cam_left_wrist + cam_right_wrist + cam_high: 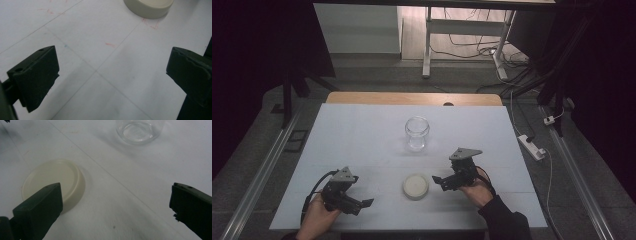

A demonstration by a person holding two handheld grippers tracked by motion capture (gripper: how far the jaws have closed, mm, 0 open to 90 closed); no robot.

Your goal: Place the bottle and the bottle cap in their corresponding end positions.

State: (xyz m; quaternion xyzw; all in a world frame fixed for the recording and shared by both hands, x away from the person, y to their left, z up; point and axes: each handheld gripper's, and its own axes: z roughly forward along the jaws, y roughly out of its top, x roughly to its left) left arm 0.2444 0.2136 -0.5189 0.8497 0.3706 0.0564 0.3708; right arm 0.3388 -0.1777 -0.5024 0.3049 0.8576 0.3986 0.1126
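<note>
My left tool point(365, 203) at the counter's point(362, 135) near-left, jaws wide apart, empty, cream lid point(416, 185) flat between my tools, glass jar point(417, 133) upright beyond it, my right tool point(438, 181) just right of lid, jaws wide, nothing held

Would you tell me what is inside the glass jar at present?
The glass jar looks empty; its clear base shows in the right gripper view. The cream lid lies apart on the table.

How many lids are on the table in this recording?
1. The cream lid lies flat near the front edge of the table, between the two tongs and in front of the open glass jar.
</note>
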